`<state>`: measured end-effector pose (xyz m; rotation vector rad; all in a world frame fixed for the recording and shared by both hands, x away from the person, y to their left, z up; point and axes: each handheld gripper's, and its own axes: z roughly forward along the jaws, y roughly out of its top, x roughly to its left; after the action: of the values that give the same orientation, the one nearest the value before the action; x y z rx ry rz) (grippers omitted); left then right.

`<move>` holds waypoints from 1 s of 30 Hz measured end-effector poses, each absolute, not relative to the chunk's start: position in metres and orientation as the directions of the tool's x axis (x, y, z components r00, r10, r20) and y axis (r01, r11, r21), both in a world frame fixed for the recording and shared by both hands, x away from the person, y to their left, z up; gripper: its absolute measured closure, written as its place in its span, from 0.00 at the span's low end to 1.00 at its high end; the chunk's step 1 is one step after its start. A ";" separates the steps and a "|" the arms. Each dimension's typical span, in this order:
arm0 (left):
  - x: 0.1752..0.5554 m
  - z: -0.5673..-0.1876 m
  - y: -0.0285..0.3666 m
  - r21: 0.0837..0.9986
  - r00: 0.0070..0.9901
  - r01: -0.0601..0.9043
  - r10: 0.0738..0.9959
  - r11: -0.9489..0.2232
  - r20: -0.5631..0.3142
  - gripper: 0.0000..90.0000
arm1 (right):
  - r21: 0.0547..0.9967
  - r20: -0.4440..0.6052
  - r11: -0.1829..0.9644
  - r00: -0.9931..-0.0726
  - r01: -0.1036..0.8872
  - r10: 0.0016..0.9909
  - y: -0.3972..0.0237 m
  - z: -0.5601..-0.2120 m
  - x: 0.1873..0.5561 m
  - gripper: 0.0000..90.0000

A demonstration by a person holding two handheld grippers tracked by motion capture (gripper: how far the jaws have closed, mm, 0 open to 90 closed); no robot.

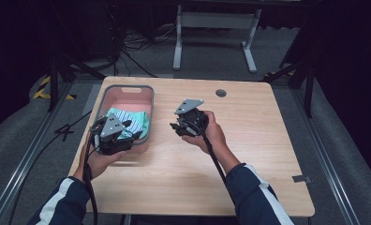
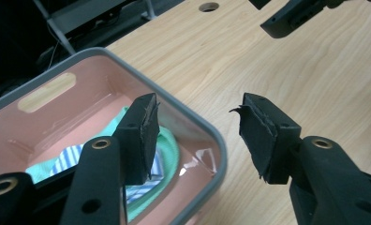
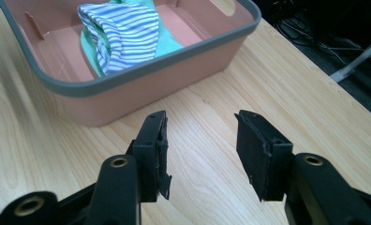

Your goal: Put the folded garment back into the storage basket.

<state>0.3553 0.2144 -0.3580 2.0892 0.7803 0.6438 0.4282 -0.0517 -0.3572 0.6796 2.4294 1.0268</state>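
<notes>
Striped cloth (image 3: 122, 35) lies in pink tub (image 3: 165, 79) — both grippers empty, jaws apart.

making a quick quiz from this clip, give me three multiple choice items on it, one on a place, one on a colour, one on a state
1. Where does the striped cloth lie?
A. inside the bin
B. on the bare table
C. between the right gripper's jaws

2. What colour are the bin's walls?
A. blue
B. pink
C. yellow

3. How do the jaws of the right gripper stand?
A. clamped on the cloth
C. pressed on the bin's rim
B. apart, with nothing between them

Answers:
1. A, the right gripper view shows the striped cloth resting on a green cloth within the bin's walls.
2. B, the walls are pink under a grey rim.
3. B, bare wood shows in the gap between the pads.
</notes>
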 end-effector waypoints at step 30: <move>0.339 -0.396 0.158 0.735 0.795 0.278 0.577 -0.619 0.185 0.32 | 0.695 -0.228 0.647 -0.757 0.314 0.613 -0.136 -0.385 0.388 0.37</move>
<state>0.3393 0.1579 -0.3960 2.2550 0.6288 0.5320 0.3878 -0.1355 -0.3845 0.7265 2.4186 0.9012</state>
